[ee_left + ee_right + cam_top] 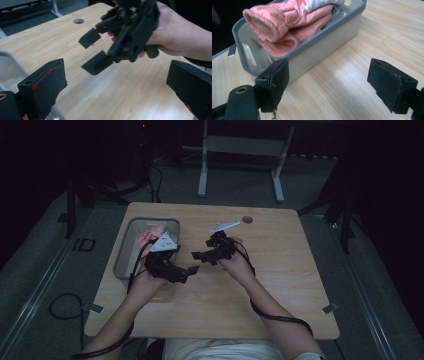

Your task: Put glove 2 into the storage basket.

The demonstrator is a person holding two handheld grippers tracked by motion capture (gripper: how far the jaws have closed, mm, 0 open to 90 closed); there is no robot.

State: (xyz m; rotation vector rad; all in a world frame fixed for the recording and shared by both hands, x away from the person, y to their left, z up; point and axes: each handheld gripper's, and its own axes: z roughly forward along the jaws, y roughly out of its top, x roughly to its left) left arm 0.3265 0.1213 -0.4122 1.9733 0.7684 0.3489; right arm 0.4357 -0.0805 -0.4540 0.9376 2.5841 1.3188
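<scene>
Left gripper held above wooden table, jaws spread wide, nothing between them; tips point toward 3 o'clock

Right gripper just opposite, jaws likewise parted and empty, tips point toward 9 o'clock; the two sets of tips near each other, not touching

Grey bin on table at 9 o'clock of grippers, near left table edge

Pink garment bunched inside bin, piled above rim, white patch on top

Round hole in tabletop at 1 o'clock of grippers

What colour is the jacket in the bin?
The jacket is pink with a white part, clearest in the right gripper view.
</scene>
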